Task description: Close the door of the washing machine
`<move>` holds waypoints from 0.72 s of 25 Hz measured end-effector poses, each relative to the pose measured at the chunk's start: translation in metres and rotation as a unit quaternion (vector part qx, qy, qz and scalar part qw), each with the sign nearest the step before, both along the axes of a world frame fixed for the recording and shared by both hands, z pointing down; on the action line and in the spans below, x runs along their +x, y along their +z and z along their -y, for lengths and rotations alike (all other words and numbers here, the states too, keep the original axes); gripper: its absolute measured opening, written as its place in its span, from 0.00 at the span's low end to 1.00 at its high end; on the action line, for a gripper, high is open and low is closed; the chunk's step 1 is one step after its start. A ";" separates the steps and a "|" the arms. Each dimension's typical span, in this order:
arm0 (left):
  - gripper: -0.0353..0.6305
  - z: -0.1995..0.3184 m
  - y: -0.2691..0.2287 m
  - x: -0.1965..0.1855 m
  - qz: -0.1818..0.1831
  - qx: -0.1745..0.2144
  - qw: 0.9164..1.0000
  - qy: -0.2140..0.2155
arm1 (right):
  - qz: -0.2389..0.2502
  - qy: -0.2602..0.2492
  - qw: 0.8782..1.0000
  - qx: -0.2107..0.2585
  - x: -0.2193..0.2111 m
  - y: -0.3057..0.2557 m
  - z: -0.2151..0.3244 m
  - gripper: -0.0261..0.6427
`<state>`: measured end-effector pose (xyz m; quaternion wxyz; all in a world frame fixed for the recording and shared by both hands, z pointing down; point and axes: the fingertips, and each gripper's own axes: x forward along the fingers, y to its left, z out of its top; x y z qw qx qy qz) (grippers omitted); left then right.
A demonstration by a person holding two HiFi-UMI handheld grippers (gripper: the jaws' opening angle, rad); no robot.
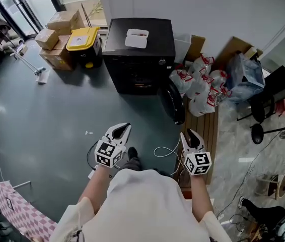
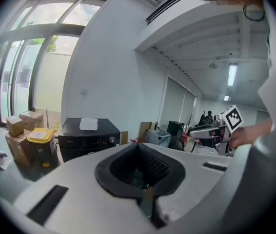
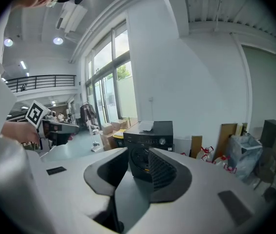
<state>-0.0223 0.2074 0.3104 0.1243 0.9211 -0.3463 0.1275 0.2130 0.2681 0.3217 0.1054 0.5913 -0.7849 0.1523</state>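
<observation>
A black front-loading washing machine (image 1: 140, 49) stands against the far wall, with a white container (image 1: 136, 38) on its top. Its round dark door (image 1: 174, 103) hangs open at the machine's right front corner. My left gripper (image 1: 122, 130) and right gripper (image 1: 193, 137) are held side by side well short of the machine, both open with nothing between the jaws. In the left gripper view the machine (image 2: 87, 138) lies far off to the left of the left gripper (image 2: 139, 165). In the right gripper view the machine (image 3: 150, 141) shows straight ahead through the gap of the right gripper (image 3: 140, 165).
Cardboard boxes (image 1: 57, 34) and a yellow-lidded bin (image 1: 84, 42) stand left of the machine. White and red bags (image 1: 200, 82) pile up at its right, beside a wooden pallet (image 1: 206, 130). A white cable (image 1: 165, 153) loops on the floor near my feet. A black chair (image 1: 271, 92) stands far right.
</observation>
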 end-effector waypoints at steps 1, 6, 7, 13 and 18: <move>0.07 0.010 0.003 -0.002 0.001 -0.003 1.000 0.007 | 0.000 0.006 1.000 -0.004 -0.004 0.003 0.007 0.24; 0.07 0.056 0.011 -0.019 0.005 -0.012 0.999 0.038 | -0.001 0.031 0.999 -0.019 -0.027 0.014 0.037 0.24; 0.07 0.063 0.012 -0.021 0.005 -0.013 0.999 0.043 | -0.002 0.036 0.999 -0.021 -0.029 0.015 0.042 0.24; 0.07 0.089 0.021 -0.028 0.002 -0.021 0.998 0.062 | -0.005 0.061 0.998 -0.033 -0.034 0.021 0.057 0.24; 0.07 0.107 0.034 -0.022 -0.002 -0.036 0.997 0.070 | -0.011 0.072 0.996 -0.046 -0.026 0.027 0.076 0.25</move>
